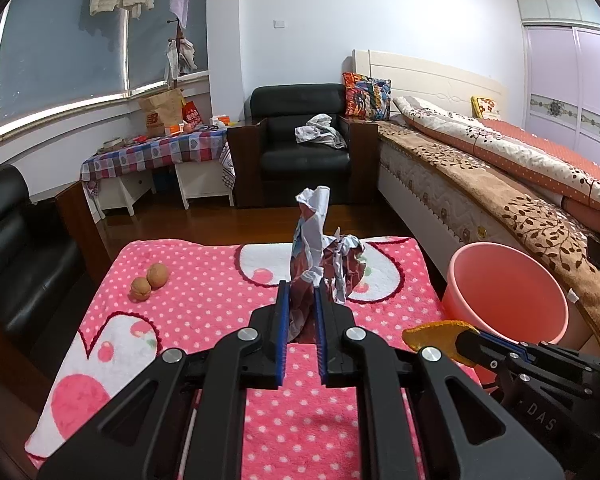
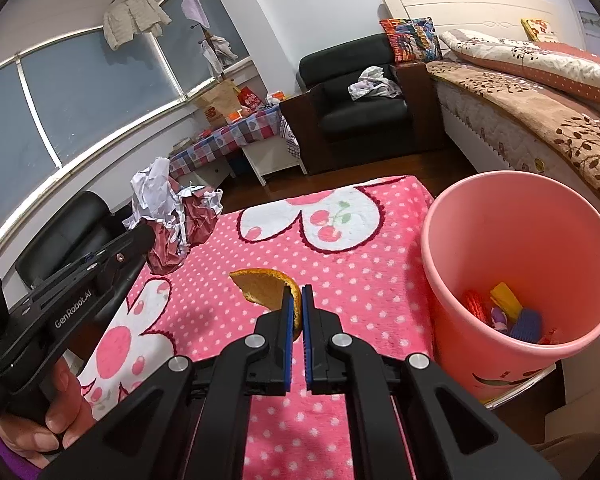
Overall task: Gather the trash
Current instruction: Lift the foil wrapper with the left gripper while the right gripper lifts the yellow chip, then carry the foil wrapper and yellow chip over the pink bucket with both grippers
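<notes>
Both wrist views look forward, close above the pink blanket (image 1: 204,300), sharing the pink bin (image 2: 516,216) and armchair (image 1: 304,140).

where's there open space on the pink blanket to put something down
Free: the middle of the blanket, between the walnuts and the bin, and its far end. Crowded: the near edge, where the left claw holds paper and the right claw holds peel.

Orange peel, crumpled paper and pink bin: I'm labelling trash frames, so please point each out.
orange peel (image 2: 266,286), right wrist view, on its pale inner side.
crumpled paper (image 1: 314,248), left wrist view, on its upright middle.
pink bin (image 2: 452,208), right wrist view, on its left rim.
</notes>
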{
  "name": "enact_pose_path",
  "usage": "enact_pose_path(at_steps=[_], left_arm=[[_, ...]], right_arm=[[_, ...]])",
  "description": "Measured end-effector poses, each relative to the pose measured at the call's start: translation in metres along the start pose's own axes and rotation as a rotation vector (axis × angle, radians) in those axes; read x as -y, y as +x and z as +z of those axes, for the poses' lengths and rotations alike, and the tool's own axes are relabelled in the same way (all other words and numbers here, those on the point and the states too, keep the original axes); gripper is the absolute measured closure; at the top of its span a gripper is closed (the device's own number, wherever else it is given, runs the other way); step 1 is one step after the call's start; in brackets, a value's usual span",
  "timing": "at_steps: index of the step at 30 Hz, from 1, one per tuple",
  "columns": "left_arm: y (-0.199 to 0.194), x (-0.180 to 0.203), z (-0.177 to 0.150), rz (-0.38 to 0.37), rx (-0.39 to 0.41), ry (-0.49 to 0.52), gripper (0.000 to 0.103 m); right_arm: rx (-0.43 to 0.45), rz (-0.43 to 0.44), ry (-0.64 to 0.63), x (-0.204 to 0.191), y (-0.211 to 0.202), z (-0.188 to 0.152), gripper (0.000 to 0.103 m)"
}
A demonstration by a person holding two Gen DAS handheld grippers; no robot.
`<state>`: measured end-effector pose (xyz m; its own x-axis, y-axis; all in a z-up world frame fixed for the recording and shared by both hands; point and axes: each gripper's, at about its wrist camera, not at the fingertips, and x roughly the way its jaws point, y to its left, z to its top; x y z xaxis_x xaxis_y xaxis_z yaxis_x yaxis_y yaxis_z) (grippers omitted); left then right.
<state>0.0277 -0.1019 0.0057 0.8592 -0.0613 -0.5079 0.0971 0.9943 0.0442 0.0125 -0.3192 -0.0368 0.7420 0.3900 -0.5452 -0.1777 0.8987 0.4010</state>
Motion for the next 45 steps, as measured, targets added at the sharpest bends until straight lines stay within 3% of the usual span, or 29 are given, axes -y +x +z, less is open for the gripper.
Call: enact_pose_path(at_steps=[27,45], left_arm=[[0.003,0.005,-0.004,-0.01,-0.005,0.006,0.092],[0.005,0.024,0.005,-0.067,0.007,0.057,0.092]], right_arm=[[0.019,-0.018,0.005,0.003,-0.008,0.003,0.099],[0.07,-0.08,0.025,0.018,-0.026,0.011,0.099]])
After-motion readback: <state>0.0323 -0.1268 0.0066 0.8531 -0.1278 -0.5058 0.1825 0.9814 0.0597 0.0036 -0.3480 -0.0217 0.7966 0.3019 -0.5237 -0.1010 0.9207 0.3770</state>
